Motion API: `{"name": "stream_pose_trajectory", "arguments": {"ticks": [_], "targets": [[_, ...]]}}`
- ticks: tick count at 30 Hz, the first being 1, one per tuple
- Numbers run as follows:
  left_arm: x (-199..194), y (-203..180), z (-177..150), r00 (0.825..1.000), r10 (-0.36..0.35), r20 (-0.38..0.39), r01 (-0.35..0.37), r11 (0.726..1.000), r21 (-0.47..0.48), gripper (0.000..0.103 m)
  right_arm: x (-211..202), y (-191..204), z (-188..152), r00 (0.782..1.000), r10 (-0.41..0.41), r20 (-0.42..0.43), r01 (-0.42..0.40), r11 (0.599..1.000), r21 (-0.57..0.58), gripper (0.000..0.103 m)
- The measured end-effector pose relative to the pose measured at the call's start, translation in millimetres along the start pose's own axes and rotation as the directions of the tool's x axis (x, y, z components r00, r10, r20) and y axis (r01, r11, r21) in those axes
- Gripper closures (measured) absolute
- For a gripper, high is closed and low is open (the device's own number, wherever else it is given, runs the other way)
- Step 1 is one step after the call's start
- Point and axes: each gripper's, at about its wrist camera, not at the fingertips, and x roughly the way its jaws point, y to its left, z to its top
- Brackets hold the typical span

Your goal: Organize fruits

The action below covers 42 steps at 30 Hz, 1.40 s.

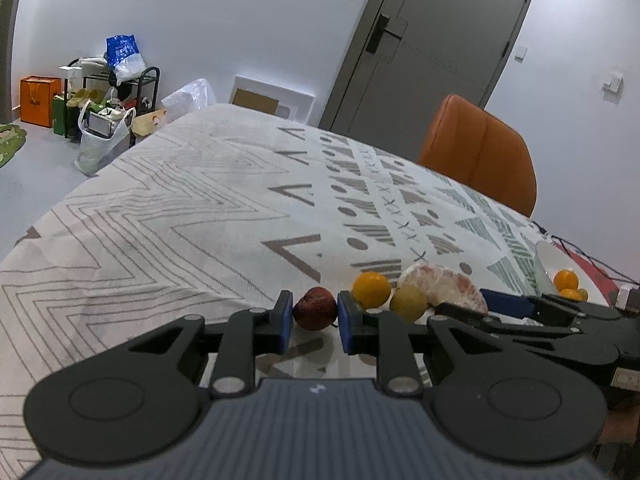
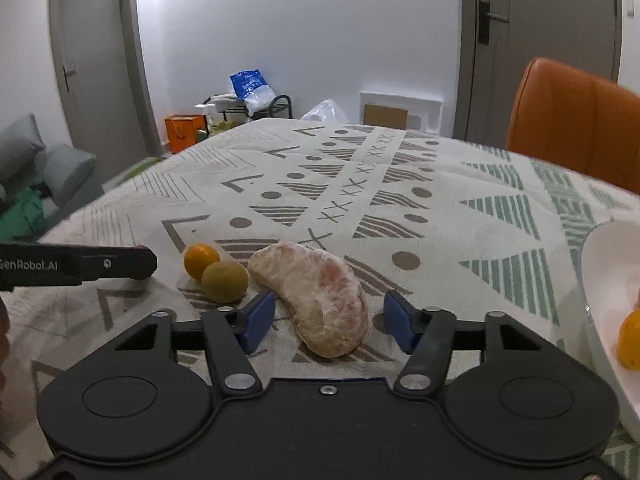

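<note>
My left gripper (image 1: 314, 316) has its blue pads on both sides of a dark red fruit (image 1: 315, 307) on the patterned tablecloth, close to or touching it. To its right lie an orange (image 1: 372, 289), a yellow-green fruit (image 1: 409, 303) and a peeled pomelo piece (image 1: 444, 286). My right gripper (image 2: 329, 322) is open, its pads either side of the pomelo piece (image 2: 320, 300) with gaps. The orange (image 2: 201, 260) and the green fruit (image 2: 224, 282) lie to its left. A white bowl (image 2: 600, 280) at the right holds oranges (image 2: 630, 340).
The bowl also shows in the left wrist view (image 1: 544, 264) with oranges (image 1: 566, 280) inside. An orange chair (image 1: 480, 152) stands at the table's far side. The left gripper's body (image 2: 80, 266) reaches in from the left. Bags and a rack (image 1: 108, 96) sit by the wall.
</note>
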Motion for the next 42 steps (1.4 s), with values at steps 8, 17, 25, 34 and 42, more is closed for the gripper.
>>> {"name": "stream_pose_trajectory", "arguments": {"ticks": [8,17,25,34,42], "targets": [[-4,-17,0,1.0,-0.021,0.007,0.021,0.999,0.04,0.081,-14,-3,-5,1.0,-0.025,0.016,0.024,1.0,0.012,0.063],[-9,-38,0,0.999,-0.045,0.015,0.044,0.996,0.072,0.081,-37,-22,-11,0.997,-0.045,0.055,0.041,0.996,0.074,0.066],[-12,-57,0,0.997,-0.068,0.022,0.066,0.992,0.104,0.081,-57,-36,-16,0.994,-0.065,0.091,0.055,0.992,0.112,0.067],[-14,-79,4,0.995,-0.095,0.036,0.089,0.986,0.141,0.081,-78,-54,-18,0.986,-0.098,0.135,0.076,0.985,0.156,0.067],[-13,-106,6,0.99,-0.131,0.045,0.121,0.975,0.185,0.081,-102,-74,-19,0.973,-0.141,0.183,0.106,0.977,0.187,0.067]]}}
